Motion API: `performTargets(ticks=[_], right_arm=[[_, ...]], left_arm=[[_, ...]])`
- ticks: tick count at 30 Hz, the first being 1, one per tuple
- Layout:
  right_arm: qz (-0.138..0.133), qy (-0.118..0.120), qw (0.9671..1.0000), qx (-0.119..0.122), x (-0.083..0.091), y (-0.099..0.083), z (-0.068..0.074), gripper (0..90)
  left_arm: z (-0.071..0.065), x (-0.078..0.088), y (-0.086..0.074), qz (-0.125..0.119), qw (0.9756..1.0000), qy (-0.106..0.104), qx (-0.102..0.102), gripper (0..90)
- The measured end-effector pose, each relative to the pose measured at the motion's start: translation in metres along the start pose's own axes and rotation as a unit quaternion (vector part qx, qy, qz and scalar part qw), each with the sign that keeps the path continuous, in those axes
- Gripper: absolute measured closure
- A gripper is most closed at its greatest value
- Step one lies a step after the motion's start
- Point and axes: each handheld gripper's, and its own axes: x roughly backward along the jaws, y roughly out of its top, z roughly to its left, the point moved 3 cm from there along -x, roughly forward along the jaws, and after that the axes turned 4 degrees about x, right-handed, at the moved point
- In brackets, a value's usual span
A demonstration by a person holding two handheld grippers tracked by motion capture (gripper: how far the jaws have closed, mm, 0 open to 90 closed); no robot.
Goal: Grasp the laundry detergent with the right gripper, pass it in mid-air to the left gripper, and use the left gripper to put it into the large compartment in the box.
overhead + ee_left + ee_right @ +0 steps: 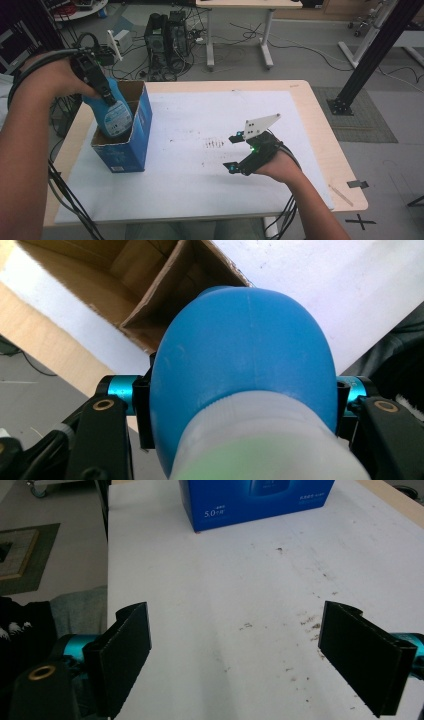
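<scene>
The left gripper [102,90] is clenched on a blue bottle [111,112], holding it at a slant over the open top of the blue box [130,145], base down and seemingly just past the rim, though how deep is hard to judge from above. The bottle's long axis tips back toward the left hand, so it needs standing upright to clear the cardboard flaps. The right gripper [234,152] rests released on the white mat [200,110], well apart from the box, with open room between them.

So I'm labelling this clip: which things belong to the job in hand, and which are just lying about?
In the job:
left tongs, shut on blue bottle
open blue box

Lying about:
right tongs, open
computer towers
floor cables
</scene>
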Motion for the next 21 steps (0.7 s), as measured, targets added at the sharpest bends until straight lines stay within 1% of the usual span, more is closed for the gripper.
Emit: performTargets(ticks=[1,2,3,4,5,6,7,8,10,11,16,17,18,21], right_arm=[[0.002,0.002,1.0000,0.003,0.000,0.000,0.000,12.7],[0.002,0.002,1.0000,0.003,0.001,0.000,0.000,12.7],[0.001,0.001,1.0000,0.004,0.001,0.000,0.000,12.7],[0.005,0.003,1.0000,-0.003,0.002,0.000,0.001,12.7],[0.002,0.002,1.0000,-0.004,0.002,0.000,0.001,12.7],[0.003,0.003,1.0000,0.000,0.002,-0.001,0.001,12.7],[0.002,0.002,1.0000,0.002,0.002,-0.001,0.000,12.7],[0.002,0.002,1.0000,-0.002,0.002,-0.001,0.001,12.7],[-0.001,0.000,1.0000,-0.001,0.003,-0.002,0.000,12.7],[-0.001,0.000,1.0000,0.000,0.003,-0.003,0.000,12.7],[0.003,0.000,1.0000,-0.003,0.003,-0.004,0.000,12.7],[0.003,0.001,1.0000,-0.004,0.003,-0.004,0.000,12.7],[0.005,0.000,1.0000,-0.005,0.003,-0.004,0.000,12.7],[0.008,0.002,1.0000,0.000,0.003,-0.004,-0.001,12.7]], left_arm=[[0.000,-0.004,0.001,0.004,1.0000,0.000,-0.003,38.9],[-0.001,-0.010,0.002,0.001,1.0000,-0.002,0.002,38.9],[0.000,-0.013,0.002,0.007,1.0000,-0.003,-0.002,38.9],[0.001,-0.018,0.003,0.008,0.9999,-0.003,-0.006,39.0],[0.000,-0.023,0.003,0.006,1.0000,-0.006,-0.002,38.9],[0.000,-0.028,0.004,0.009,0.9999,-0.008,-0.003,38.9],[0.001,-0.033,0.004,0.012,0.9999,-0.006,-0.011,39.0],[0.002,-0.037,0.004,0.015,0.9998,-0.006,-0.013,38.9],[0.003,-0.045,0.005,0.024,0.9995,-0.009,-0.019,38.9],[0.002,-0.050,0.005,0.023,0.9996,-0.010,-0.015,38.9],[0.004,-0.069,0.005,0.036,0.9988,-0.012,-0.030,38.9],[0.003,-0.072,0.005,0.032,0.9991,-0.012,-0.027,38.9],[0.003,-0.076,0.005,0.035,0.9989,-0.014,-0.028,38.9],[0.005,-0.084,0.005,0.041,0.9984,-0.014,-0.038,38.9]])
